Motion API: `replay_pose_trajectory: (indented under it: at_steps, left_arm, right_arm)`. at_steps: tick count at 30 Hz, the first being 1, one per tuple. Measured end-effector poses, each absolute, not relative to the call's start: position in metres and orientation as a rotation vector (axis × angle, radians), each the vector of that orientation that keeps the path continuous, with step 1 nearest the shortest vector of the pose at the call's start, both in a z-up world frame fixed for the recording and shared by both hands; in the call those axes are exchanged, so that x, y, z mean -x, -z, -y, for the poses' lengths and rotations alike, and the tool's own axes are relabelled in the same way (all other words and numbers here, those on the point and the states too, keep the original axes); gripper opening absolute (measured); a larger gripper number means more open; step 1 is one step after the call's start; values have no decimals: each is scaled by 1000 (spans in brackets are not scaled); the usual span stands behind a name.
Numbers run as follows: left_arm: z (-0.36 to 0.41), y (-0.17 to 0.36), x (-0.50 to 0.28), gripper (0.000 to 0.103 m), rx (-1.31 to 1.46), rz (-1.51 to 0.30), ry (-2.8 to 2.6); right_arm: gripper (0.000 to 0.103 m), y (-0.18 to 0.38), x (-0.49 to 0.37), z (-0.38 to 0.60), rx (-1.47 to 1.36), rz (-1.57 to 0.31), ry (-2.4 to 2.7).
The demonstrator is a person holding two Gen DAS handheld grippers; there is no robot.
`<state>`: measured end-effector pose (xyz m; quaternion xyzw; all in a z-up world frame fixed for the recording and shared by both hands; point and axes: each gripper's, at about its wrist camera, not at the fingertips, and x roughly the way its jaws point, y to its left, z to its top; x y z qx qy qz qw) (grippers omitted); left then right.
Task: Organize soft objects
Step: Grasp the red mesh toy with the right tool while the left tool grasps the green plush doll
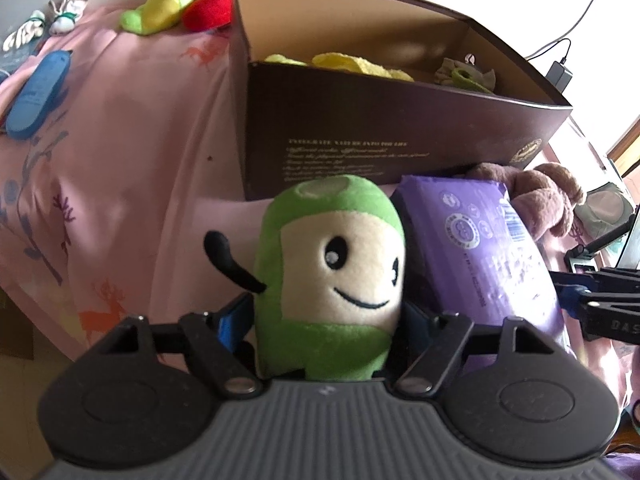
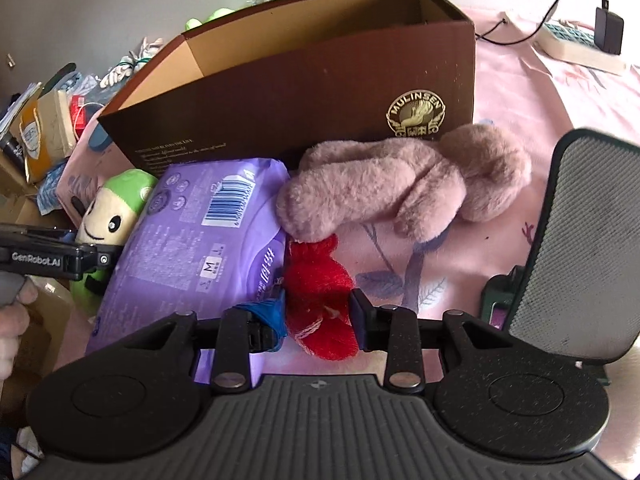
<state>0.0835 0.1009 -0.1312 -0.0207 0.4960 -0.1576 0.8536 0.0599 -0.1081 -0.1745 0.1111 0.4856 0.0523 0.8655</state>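
Note:
My left gripper (image 1: 324, 320) is shut on a green plush doll (image 1: 332, 272) with a cream smiling face, held in front of the brown box (image 1: 360, 136); it also shows in the right wrist view (image 2: 108, 216). The box holds yellow plush (image 1: 352, 64) and a grey-green toy (image 1: 464, 74). My right gripper (image 2: 318, 316) is closed around a red plush (image 2: 320, 292) lying on the pink sheet. A mauve plush rabbit (image 2: 400, 184) lies beside the box (image 2: 304, 80). A purple soft pack (image 2: 200, 240) lies between the two grippers.
Behind the box lie a green-yellow plush (image 1: 168, 0) and a red plush (image 1: 212, 8). A blue case (image 1: 38, 92) and white socks (image 1: 60, 16) lie left. A grey mesh pad (image 2: 580, 240) stands at right, a power strip (image 2: 580, 44) far right.

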Motion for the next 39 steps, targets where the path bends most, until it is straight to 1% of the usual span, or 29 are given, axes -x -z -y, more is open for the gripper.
replay_pose_trajectory:
  at_steps: [7, 11, 14, 39]
  left_arm:
    - [-92, 130, -86, 73, 7, -1052, 314]
    - [-88, 129, -83, 68, -17, -1048, 298]
    - [-83, 129, -81, 67, -48, -1042, 285]
    - [-79, 118, -78, 67, -71, -1065, 173]
  right_arm:
    - [17, 180, -58, 112, -254, -1018, -105]
    - [14, 180, -57, 118, -288, -1019, -102]
    - [13, 179, -55, 119, -290, -1018, -106]
    - [12, 167, -40, 129, -330, -1014, -66]
